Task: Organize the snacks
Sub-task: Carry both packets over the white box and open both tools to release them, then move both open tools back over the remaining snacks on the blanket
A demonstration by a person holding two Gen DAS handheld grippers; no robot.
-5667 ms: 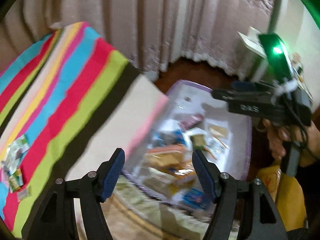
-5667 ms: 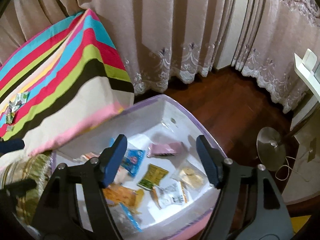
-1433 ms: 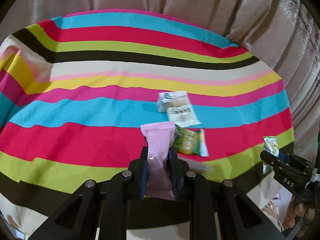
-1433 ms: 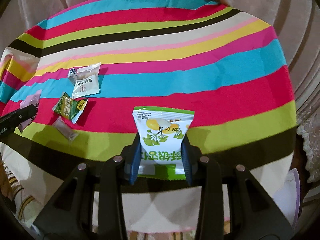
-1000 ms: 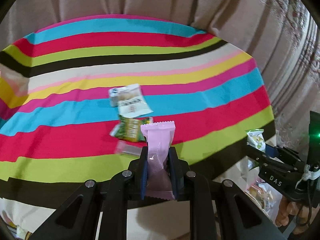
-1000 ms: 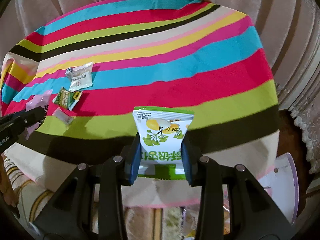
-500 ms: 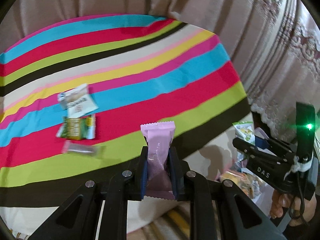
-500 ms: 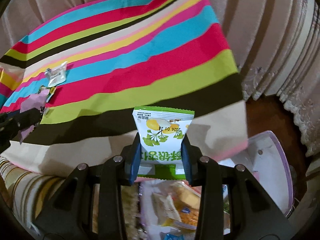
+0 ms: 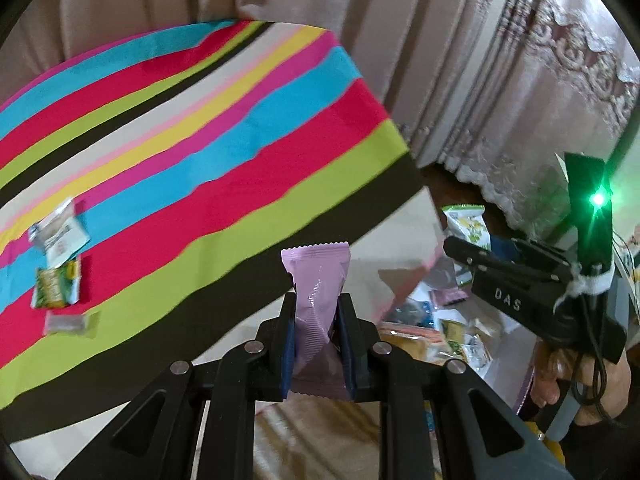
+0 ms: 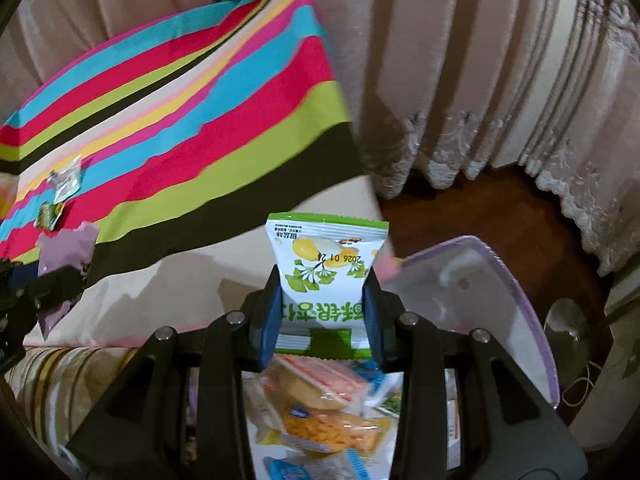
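My left gripper [image 9: 316,312] is shut on a pink snack packet [image 9: 318,280] that stands upright between its blue pads, over the striped cloth's front edge. My right gripper [image 10: 323,290] is shut on a white-and-green snack packet [image 10: 326,264] printed with yellow fruit, held just above the near end of a clear plastic bin [image 10: 500,276] with a purple rim. The bin holds several snacks, among them an orange cracker pack [image 10: 332,426]. From the left wrist the right gripper [image 9: 464,246] shows at right with its packet [image 9: 466,226], above the bin's snacks [image 9: 436,328].
A striped tablecloth [image 9: 200,128] carries three loose snacks at its left: a white packet [image 9: 60,232], a green one [image 9: 56,284], a small clear one [image 9: 68,324]. Curtains [image 10: 480,80] hang behind. Dark wood floor [image 10: 460,208] lies past the bin. A hand [image 9: 560,376] grips the right tool.
Both grippers have swung right off the striped table toward the bin, each keeping its packet. The loose snacks slid to the left of both views, and the bin came into sight.
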